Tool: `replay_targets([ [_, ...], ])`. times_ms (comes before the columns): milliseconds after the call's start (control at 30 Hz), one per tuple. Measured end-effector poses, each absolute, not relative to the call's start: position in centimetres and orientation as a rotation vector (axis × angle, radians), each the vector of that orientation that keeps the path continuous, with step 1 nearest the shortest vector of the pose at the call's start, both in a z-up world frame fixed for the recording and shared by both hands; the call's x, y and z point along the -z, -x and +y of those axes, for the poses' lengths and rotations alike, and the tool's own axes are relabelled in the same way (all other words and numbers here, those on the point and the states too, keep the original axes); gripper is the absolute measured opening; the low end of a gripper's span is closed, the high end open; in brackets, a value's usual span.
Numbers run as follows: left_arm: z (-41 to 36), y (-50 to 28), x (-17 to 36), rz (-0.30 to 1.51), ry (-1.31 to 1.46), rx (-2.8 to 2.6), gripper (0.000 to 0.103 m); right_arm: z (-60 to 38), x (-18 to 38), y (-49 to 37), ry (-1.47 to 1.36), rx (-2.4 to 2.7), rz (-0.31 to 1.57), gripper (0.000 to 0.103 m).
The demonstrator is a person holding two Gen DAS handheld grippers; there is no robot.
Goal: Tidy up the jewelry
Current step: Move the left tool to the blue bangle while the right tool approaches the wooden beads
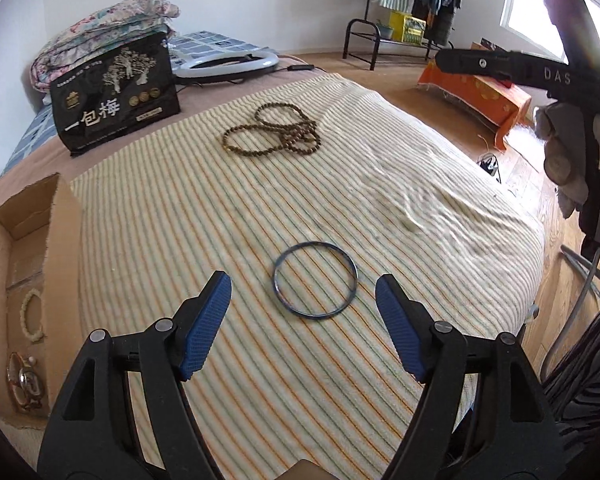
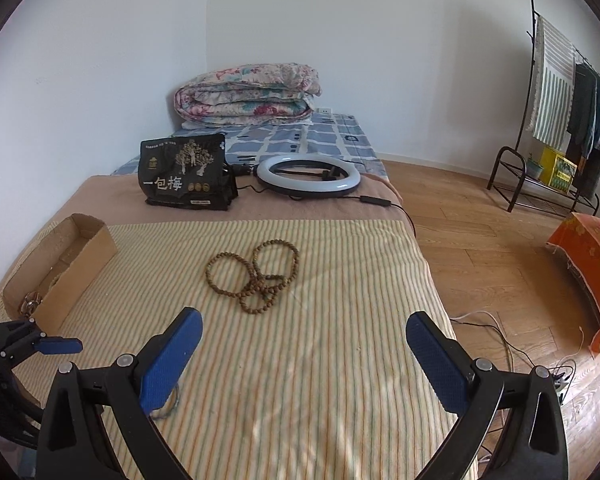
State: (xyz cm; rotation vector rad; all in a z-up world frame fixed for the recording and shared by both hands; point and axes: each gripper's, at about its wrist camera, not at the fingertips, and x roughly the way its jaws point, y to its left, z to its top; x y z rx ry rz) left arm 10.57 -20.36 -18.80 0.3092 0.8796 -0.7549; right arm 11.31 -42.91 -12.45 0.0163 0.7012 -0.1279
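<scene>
Dark blue bangle flat on striped bedspread, between spread left tongs; right tongs spread, empty. Cardboard box leftward, holding pale bead bracelet. Wooden bead strands beyond.

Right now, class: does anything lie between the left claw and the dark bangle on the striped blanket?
Nothing visible does. The left claw is open, with only bare striped blanket between it and the bangle.

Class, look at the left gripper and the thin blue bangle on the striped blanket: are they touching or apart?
Apart. The left wrist view shows the left gripper open, with striped blanket visible between each pad and the blue bangle lying flat between them.
</scene>
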Motion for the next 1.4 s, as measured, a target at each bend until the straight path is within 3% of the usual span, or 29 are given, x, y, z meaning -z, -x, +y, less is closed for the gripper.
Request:
replay_targets([
  [500, -24.5, -11.4, 24.8, 0.926, -0.435, 0.687, 0.077, -45.7, 16.0, -12.4, -0.097, 0.142, 0.742, 0.103],
  [1400, -20.6, -17.3, 24.8, 0.943, -0.267, 0.495, 0.074, -40.6, 26.0, -27.9, -0.100, -0.045, 0.947, 0.103],
])
